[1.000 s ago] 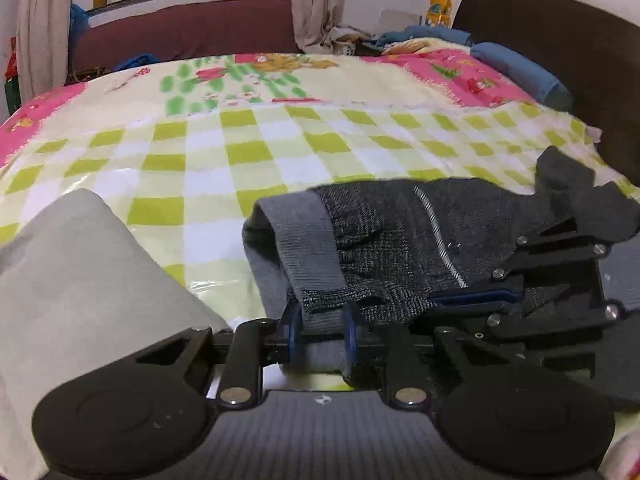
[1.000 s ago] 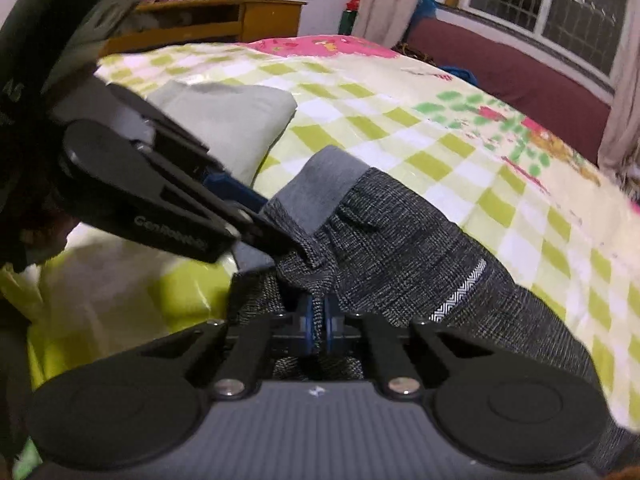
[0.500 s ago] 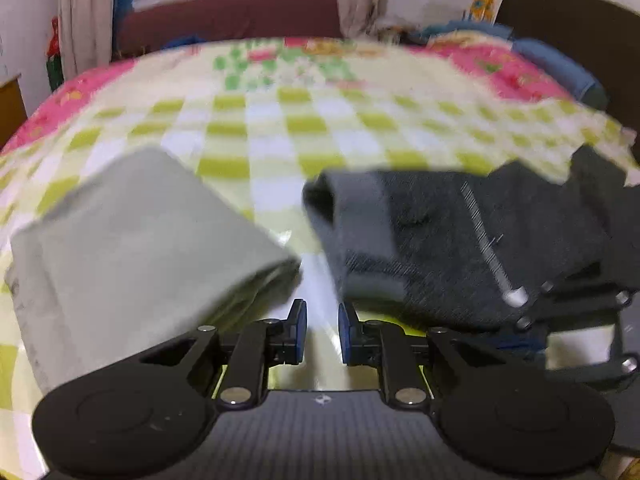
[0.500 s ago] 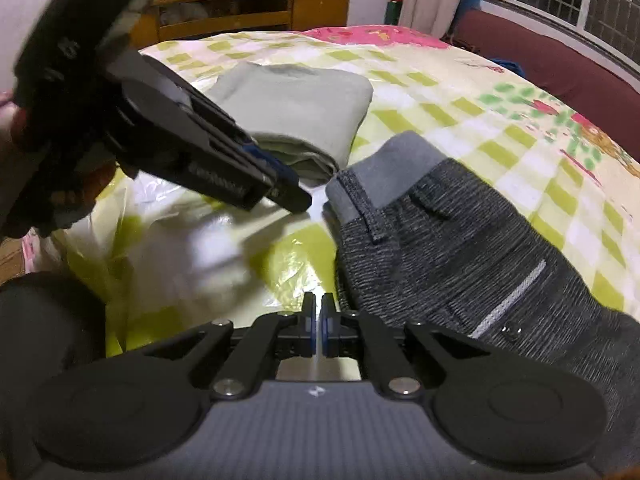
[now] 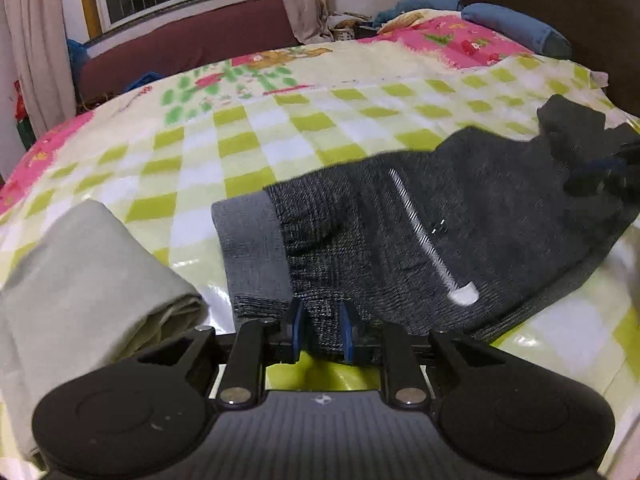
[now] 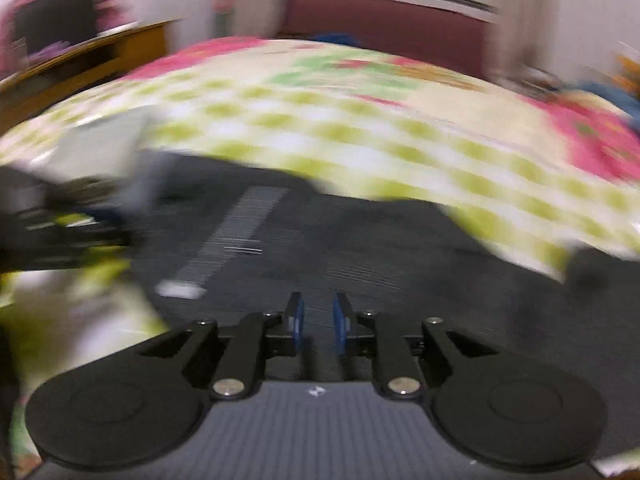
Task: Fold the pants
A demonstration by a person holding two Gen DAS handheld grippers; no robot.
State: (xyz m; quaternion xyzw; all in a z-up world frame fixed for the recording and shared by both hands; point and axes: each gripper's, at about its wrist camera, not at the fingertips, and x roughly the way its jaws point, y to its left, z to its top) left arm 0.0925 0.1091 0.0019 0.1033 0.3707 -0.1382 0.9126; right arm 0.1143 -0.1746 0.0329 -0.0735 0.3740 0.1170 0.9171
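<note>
Dark grey pants (image 5: 400, 248) with a lighter waistband (image 5: 256, 256) and a white side stripe lie folded on the checked bed cover. My left gripper (image 5: 322, 330) is open, its blue pads either side of the near waist edge. In the blurred right wrist view my right gripper (image 6: 318, 328) is open over the pants (image 6: 360, 248). The right gripper also shows at the far right of the left wrist view (image 5: 608, 176), above the leg end. The left gripper shows at the left edge of the right wrist view (image 6: 60, 224).
A folded light grey garment (image 5: 80, 280) lies on the bed to the left of the pants. A dark headboard (image 5: 560, 8) and blue pillow (image 5: 516, 28) stand at the far right. A maroon sofa (image 5: 192, 40) is beyond the bed.
Both grippers let go of the waistband and drew back. The right gripper swung right toward the leg end and opened. The left came back to the waist edge.
</note>
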